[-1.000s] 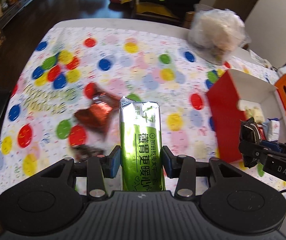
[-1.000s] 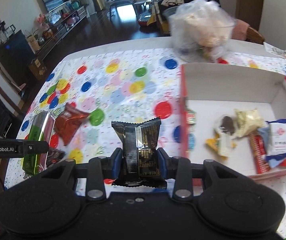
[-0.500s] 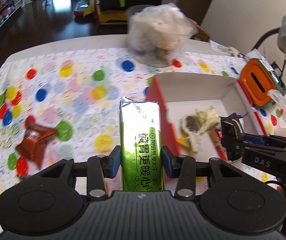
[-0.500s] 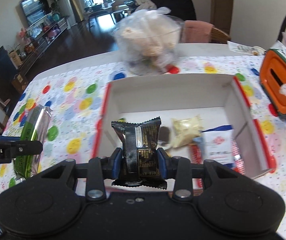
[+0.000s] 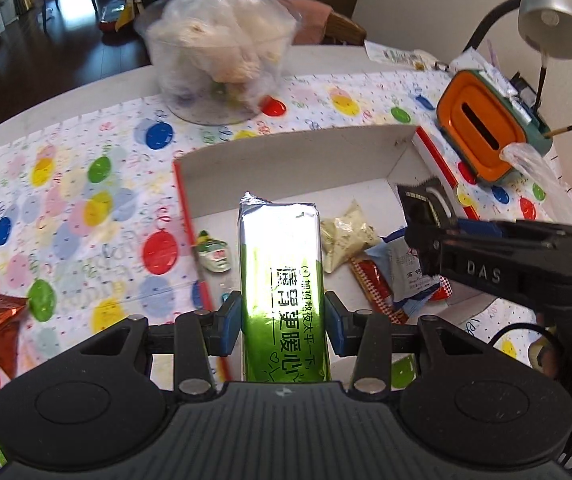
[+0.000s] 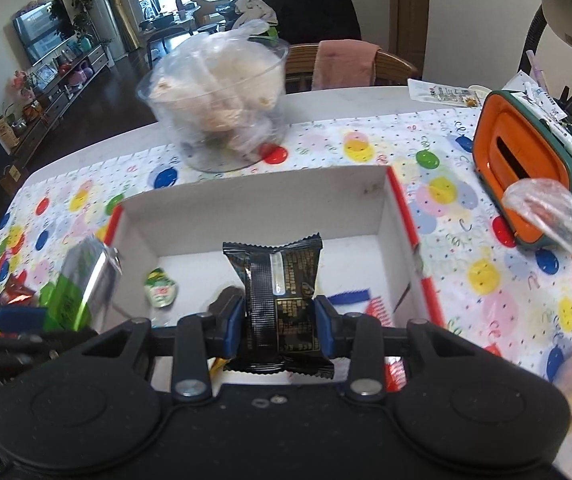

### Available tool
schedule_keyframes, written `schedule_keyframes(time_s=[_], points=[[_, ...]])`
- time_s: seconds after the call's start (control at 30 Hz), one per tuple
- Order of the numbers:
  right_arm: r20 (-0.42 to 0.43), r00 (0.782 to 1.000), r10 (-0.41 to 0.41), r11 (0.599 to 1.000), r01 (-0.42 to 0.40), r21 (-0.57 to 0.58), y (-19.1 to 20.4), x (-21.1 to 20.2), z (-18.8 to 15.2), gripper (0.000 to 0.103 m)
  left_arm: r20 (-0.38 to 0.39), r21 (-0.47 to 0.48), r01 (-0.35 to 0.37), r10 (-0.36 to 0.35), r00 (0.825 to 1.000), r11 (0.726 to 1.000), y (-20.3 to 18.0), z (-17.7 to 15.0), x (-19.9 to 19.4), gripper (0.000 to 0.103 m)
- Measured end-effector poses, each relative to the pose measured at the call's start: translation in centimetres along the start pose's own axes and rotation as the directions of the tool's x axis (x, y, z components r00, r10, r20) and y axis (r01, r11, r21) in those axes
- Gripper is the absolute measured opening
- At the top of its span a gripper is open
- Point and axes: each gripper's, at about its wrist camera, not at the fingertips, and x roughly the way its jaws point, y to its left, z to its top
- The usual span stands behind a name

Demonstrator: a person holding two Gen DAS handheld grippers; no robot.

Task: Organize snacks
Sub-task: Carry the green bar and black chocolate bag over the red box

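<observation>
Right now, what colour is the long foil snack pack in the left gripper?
Shiny green with silver top, the long foil snack pack; the left wrist view shows it best.

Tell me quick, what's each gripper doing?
Left gripper: shut on the long green foil snack pack.
Right gripper: shut on the black crinkly snack packet.
</observation>
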Motion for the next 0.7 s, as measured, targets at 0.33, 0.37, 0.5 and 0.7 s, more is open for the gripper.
schedule_keyframes(time_s=[0.33, 0.37, 0.5, 0.7], points=[[-0.062, 0.998, -0.006, 1.000, 0.006, 0.000, -2.1, 4.2, 2.8, 0.035, -0.083, 0.021, -0.052, 0.053, 0.995, 0.998, -1.9, 3.1, 4.9, 0.042], [-0.068, 0.998, -0.005, 1.000, 0.005, -0.004, -2.1, 4.7, 3.0, 0.035, -0.092, 0.024, -0.058, 0.060, 0.994, 0.998, -2.0, 3.3, 5.4, 0.042], [-0.100, 0.995, -0.002, 1.000, 0.000, -0.015, -2.1, 6.6, 3.9, 0.035, -0.127, 0.033, -0.086, 0.090, 0.988, 0.996, -2.3, 3.9, 7.1, 0.042], [-0.166, 0.986, -0.011, 1.000, 0.006, -0.030, -2.1, 9.3, 3.9, 0.035, -0.169, 0.102, -0.108, 0.124, 0.978, 0.989, -3.3, 4.0, 9.1, 0.042]])
